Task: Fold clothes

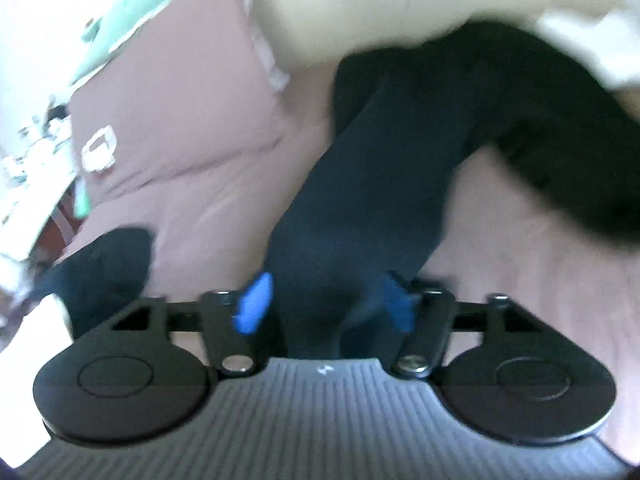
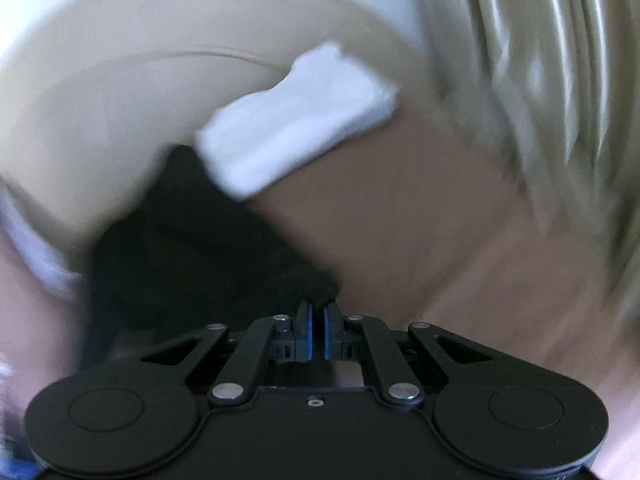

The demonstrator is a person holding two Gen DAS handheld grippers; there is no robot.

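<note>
A dark navy garment (image 1: 380,160) lies stretched over the pink bed sheet (image 1: 180,120), bunched into a black heap at the far right. One long strip of it runs back between the blue pads of my left gripper (image 1: 326,304), whose jaws stand wide apart and do not clamp the cloth. In the right wrist view the same dark garment (image 2: 192,248) is heaped at the left. My right gripper (image 2: 317,316) is shut on a fold of it at the fingertips. The picture is blurred.
A folded white cloth (image 2: 296,120) lies on the sheet beyond the dark heap, against a cream headboard or pillow (image 2: 120,100). A pale curtain (image 2: 540,60) hangs at the right. Another dark piece (image 1: 104,268), a small white object (image 1: 98,154) and green fabric (image 1: 132,20) are at the left.
</note>
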